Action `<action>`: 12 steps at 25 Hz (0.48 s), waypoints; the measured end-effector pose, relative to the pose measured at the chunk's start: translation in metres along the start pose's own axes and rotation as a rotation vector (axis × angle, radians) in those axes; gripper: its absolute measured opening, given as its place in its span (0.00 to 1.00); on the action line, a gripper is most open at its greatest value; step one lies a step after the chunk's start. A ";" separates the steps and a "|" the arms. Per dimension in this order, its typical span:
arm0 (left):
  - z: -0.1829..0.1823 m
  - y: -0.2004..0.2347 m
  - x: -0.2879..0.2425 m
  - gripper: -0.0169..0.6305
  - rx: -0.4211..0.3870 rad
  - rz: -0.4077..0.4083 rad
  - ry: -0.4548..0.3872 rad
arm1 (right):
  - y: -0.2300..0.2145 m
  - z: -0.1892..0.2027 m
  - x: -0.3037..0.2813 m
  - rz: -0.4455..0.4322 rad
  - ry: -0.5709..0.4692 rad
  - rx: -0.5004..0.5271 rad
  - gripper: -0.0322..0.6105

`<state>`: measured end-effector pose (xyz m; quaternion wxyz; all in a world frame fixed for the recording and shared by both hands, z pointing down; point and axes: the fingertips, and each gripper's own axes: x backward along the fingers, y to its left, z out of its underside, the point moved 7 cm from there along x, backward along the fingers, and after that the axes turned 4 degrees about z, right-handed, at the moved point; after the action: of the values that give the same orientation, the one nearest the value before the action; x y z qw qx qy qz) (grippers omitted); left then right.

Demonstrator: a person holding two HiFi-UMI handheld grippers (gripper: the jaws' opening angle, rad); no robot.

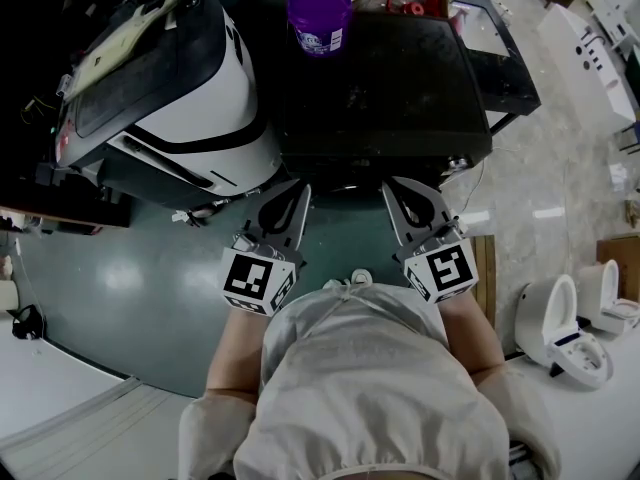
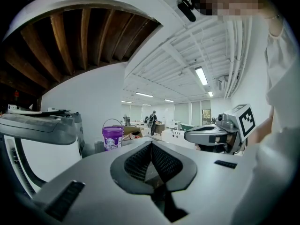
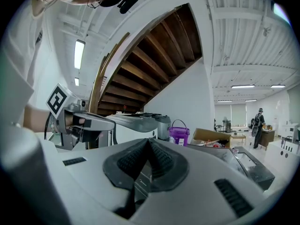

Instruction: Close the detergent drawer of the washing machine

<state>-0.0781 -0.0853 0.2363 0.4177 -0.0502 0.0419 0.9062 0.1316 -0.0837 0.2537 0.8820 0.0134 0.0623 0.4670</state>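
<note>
The black washing machine (image 1: 400, 98) stands straight ahead of me, seen from above; its front face and detergent drawer are hidden from every view. Both grippers hang close to my body, just short of the machine's front edge. My left gripper (image 1: 296, 196) is shut with nothing between its jaws, and its pads (image 2: 140, 161) meet at the tip. My right gripper (image 1: 396, 190) is likewise shut and holds nothing, pads (image 3: 161, 161) pressed together. Each gripper shows in the other's view: the right gripper (image 2: 220, 135) and the left gripper (image 3: 79, 123).
A purple bucket (image 1: 320, 16) sits on the far end of the black machine. A white-and-black machine (image 1: 170, 98) stands close on the left. White toilet-like units (image 1: 560, 328) are at the right. Teal floor (image 1: 130, 298) lies to my left. A wooden stair underside (image 3: 154, 60) rises overhead.
</note>
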 end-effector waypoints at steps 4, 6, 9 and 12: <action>0.000 0.002 0.000 0.06 -0.003 -0.011 -0.007 | 0.000 0.002 0.001 0.005 -0.013 -0.028 0.05; -0.001 0.003 0.001 0.06 -0.009 -0.017 -0.009 | -0.001 0.000 0.001 0.013 -0.021 -0.014 0.05; -0.001 0.003 0.002 0.06 -0.009 -0.018 -0.009 | -0.003 -0.003 0.003 0.034 -0.036 -0.014 0.05; 0.001 0.004 0.003 0.06 -0.004 -0.018 -0.003 | -0.004 -0.002 0.003 0.044 -0.036 -0.021 0.05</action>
<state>-0.0833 -0.0860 0.2371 0.4259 -0.0501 0.0390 0.9025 0.1366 -0.0832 0.2508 0.8726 0.0141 0.0414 0.4864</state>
